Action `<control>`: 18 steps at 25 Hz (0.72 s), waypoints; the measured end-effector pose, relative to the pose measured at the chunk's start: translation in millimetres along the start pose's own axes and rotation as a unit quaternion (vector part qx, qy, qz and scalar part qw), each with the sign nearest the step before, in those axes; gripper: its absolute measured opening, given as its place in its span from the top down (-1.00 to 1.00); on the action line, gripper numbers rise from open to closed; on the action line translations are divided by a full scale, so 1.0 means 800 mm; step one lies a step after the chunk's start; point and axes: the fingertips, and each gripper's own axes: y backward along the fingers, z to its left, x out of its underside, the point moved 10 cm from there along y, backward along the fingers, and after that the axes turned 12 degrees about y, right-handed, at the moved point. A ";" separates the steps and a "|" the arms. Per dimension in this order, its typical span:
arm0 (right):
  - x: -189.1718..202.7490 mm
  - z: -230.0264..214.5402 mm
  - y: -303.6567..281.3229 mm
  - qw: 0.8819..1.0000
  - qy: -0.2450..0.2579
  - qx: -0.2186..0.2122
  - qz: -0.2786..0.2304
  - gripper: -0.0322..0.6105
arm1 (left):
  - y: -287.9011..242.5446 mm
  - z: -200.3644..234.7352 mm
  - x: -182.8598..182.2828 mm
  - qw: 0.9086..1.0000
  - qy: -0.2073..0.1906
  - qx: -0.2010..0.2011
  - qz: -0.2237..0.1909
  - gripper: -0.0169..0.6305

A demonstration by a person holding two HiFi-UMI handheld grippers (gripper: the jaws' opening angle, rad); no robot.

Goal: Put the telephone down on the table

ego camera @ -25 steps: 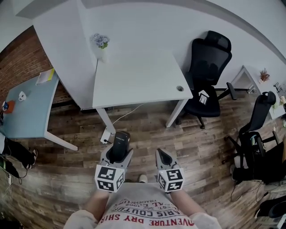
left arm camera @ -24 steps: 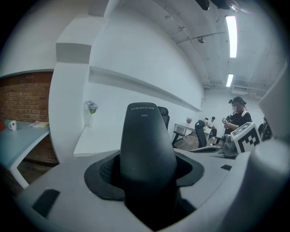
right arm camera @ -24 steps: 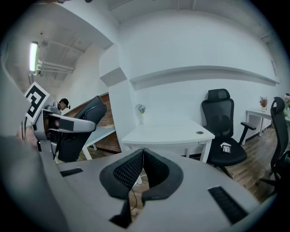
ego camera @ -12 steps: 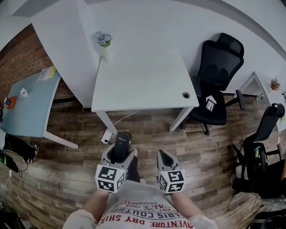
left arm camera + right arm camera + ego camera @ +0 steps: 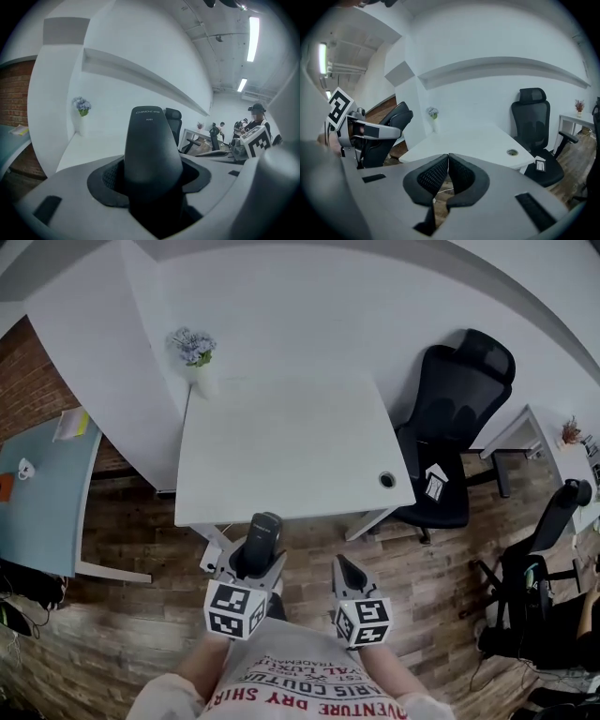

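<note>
My left gripper [image 5: 253,561] is shut on a black telephone handset [image 5: 260,538], which sticks out forward between the jaws just short of the white table's [image 5: 291,442] near edge. In the left gripper view the handset [image 5: 151,145] fills the middle, clamped between the dark pads, with the white table [image 5: 89,143] beyond it. My right gripper [image 5: 349,576] is beside the left one, shut with nothing in it. Its pads [image 5: 436,176] touch each other in the right gripper view, and the white table [image 5: 473,138] lies ahead.
A small vase of flowers [image 5: 195,351] stands at the table's far left corner, and a cable hole [image 5: 387,480] sits near its right front corner. A black office chair [image 5: 448,432] is right of the table. A pale blue table [image 5: 42,493] lies to the left. Wooden floor is underfoot.
The white table has come nearer and now sits just ahead of both grippers. The handset stays clamped in the left gripper. The right gripper stays shut.
</note>
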 end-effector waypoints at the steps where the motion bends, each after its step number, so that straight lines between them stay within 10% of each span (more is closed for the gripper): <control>1: -0.008 -0.006 -0.018 1.000 -0.001 0.003 0.002 0.82 | -0.015 0.011 -0.011 1.000 0.000 0.004 0.003 0.04; 18: -0.092 -0.082 -0.259 1.000 -0.002 -0.005 0.028 0.82 | -0.194 0.159 -0.121 0.999 0.029 0.000 0.042 0.04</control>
